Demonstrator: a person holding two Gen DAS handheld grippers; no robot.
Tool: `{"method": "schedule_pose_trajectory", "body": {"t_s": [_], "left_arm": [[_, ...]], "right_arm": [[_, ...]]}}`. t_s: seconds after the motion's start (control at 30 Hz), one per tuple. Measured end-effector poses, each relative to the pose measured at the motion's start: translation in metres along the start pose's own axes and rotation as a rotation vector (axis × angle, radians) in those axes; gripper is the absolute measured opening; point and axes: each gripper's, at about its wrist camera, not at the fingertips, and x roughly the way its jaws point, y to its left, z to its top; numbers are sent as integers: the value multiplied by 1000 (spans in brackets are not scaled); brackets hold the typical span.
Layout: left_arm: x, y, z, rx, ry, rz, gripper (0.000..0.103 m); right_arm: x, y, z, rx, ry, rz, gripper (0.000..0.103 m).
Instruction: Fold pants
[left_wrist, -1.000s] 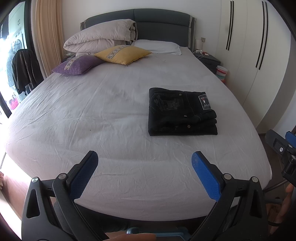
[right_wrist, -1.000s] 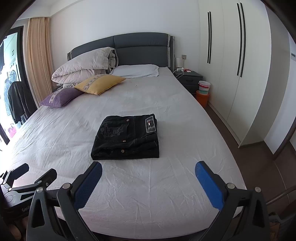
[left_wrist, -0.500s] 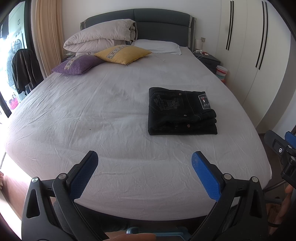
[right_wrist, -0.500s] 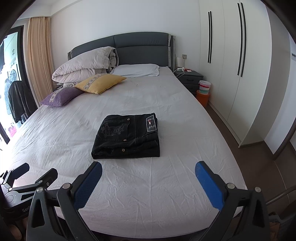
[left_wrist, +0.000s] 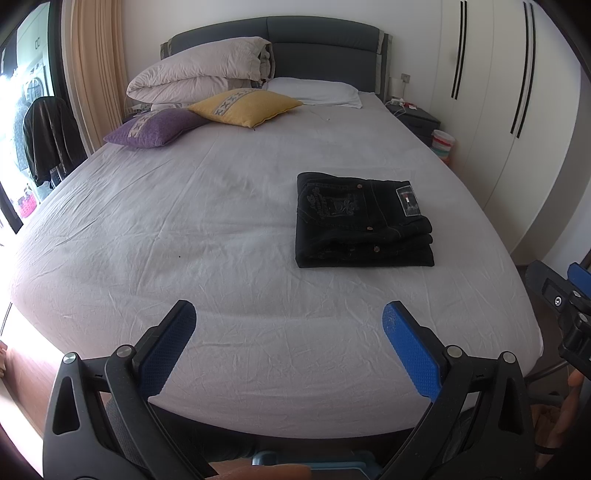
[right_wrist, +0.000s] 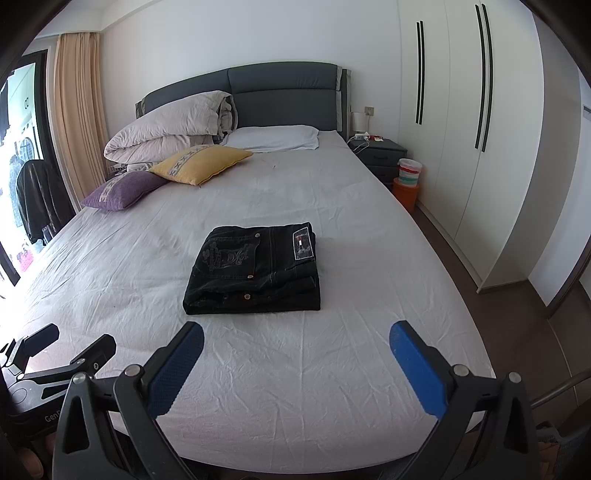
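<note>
Black pants (left_wrist: 362, 219) lie folded into a flat rectangle on the white bed sheet (left_wrist: 207, 236), right of the bed's middle. They also show in the right wrist view (right_wrist: 255, 271), with a label patch on top. My left gripper (left_wrist: 288, 317) is open and empty, held over the bed's near edge, well short of the pants. My right gripper (right_wrist: 295, 332) is open and empty, just in front of the pants. Each gripper shows at the edge of the other's view.
A yellow cushion (left_wrist: 245, 107), a purple cushion (left_wrist: 155, 127), a folded duvet (left_wrist: 199, 75) and a white pillow (left_wrist: 314, 92) sit at the headboard end. A nightstand (right_wrist: 380, 155) and white wardrobe (right_wrist: 476, 129) stand on the right. A dark jacket (left_wrist: 48, 140) hangs at left.
Almost nothing has changed. Both grippers stay open and hover in place; the right wrist view has shifted very slightly.
</note>
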Motion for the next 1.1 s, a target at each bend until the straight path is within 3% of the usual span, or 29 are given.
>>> {"method": "schedule_pose_trajectory", "body": {"t_s": [1.1], "left_arm": [[-3,-4,-9,5,9,-20,103]], "right_arm": [[1,0,-2,-1,4,1,103]]}}
